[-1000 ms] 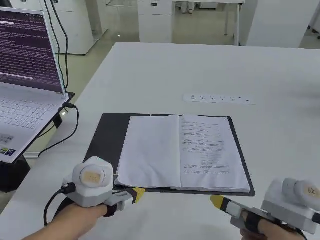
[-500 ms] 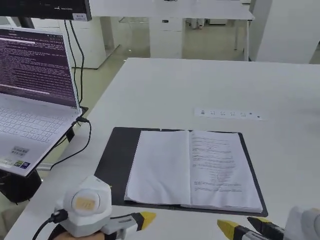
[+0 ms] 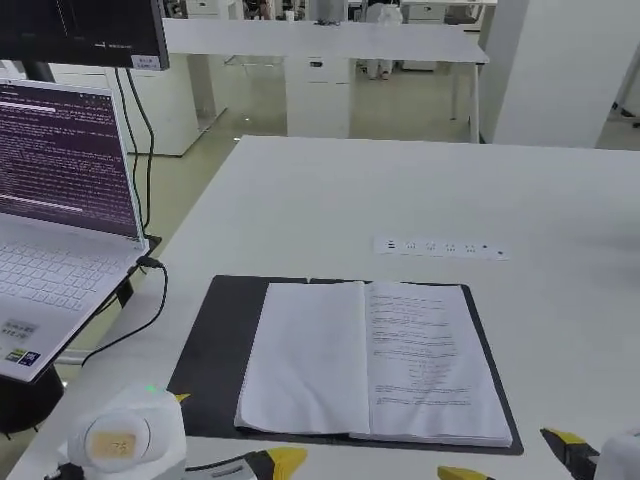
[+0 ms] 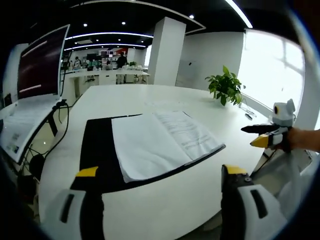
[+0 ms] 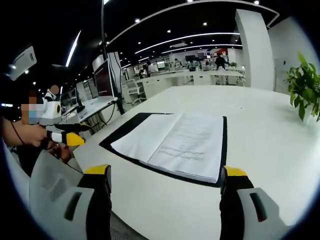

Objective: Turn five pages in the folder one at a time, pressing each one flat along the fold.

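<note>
Shows the left gripper [image 4: 160, 171] with jaws spread wide and nothing between them, just off the near left corner of the folder [image 3: 215, 350]. Shows the right gripper [image 5: 165, 171] in the same state, wide and empty, just off the folder's near right corner. Puts neither in contact with paper. Presents the folder open and flat on the white table [image 3: 400, 190], black cover down, with a blank page [image 3: 300, 360] left of the fold [image 3: 362, 365] and a printed page [image 3: 425, 360] topping the thicker stack to the right. Suggests, from this layout, a ready stance rather than a turn in progress, with the right gripper nearest the printed stack, presumably to lift the free edge of the next page, and the left gripper on the receiving side, presumably to smooth that leaf down along the fold. Points each gripper inward along the folder's near edge, tips toward the other, both low and roughly level. Sets the right hand [image 4: 302, 140] wrapped round its handle, outboard of the folder's near right corner. Leaves a laptop [image 3: 50, 200] beyond the folder's left edge and a power strip [image 3: 440, 248] beyond its far edge, both well apart from the work.
</note>
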Demonstrator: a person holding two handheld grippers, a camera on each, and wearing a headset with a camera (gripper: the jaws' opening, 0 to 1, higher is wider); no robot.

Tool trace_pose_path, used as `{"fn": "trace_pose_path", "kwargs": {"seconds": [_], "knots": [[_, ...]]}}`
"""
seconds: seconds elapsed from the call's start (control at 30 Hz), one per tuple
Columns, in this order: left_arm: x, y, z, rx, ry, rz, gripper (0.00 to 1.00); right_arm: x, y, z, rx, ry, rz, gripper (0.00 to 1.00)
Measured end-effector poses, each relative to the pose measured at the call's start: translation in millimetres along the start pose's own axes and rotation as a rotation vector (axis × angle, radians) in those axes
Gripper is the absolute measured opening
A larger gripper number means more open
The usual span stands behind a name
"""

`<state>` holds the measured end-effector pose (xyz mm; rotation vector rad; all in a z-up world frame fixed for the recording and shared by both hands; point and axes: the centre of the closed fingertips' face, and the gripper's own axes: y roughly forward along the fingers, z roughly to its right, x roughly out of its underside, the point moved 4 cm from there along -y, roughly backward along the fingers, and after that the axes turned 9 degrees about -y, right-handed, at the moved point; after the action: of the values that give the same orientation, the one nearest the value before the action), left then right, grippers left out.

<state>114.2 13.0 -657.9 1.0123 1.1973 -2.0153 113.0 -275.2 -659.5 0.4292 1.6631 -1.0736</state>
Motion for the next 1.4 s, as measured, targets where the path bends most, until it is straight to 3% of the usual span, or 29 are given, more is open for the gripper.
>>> {"fn": "trace_pose_path", "kwargs": {"seconds": [0.07, 0.1, 0.17, 0.33, 0.6, 0.9, 1.13, 1.4], "knots": [[-2.3, -0.8, 1.7, -0.002, 0.069, 0.016, 0.99, -5.9, -2.2, -2.9, -0.005, -0.06, 0.031, 0.93], [-0.3, -0.8, 5.3, 0.011, 0.084, 0.004, 0.99, -8.2, -3.9, -5.9, -0.012, -0.086, 0.042, 0.95], [0.3, -0.5, 7.5, 0.012, 0.08, -0.003, 0.93, -14.0, -6.7, -10.2, -0.025, -0.134, 0.083, 0.98], [0.2, 2.7, 12.6, 0.015, 0.104, -0.006, 0.93, -14.0, -12.1, -17.5, -0.049, -0.184, 0.078, 1.0], [-8.3, 13.8, 23.7, 0.038, 0.107, 0.002, 0.93, -13.1, -18.5, -10.2, -0.041, -0.164, 0.072, 0.96], [-4.9, 56.5, 56.7, 0.114, 0.157, -0.061, 0.83, -1.6, -33.9, 7.9, 0.008, -0.089, 0.068, 0.89], [3.0, 97.9, 83.5, 0.174, 0.182, -0.104, 0.75, 4.7, -40.1, 11.8, 0.024, -0.057, 0.067, 0.87], [11.9, 140.7, 109.8, 0.208, 0.233, -0.148, 0.73, 4.1, -38.7, 10.3, 0.018, -0.06, 0.065, 0.86]]}}
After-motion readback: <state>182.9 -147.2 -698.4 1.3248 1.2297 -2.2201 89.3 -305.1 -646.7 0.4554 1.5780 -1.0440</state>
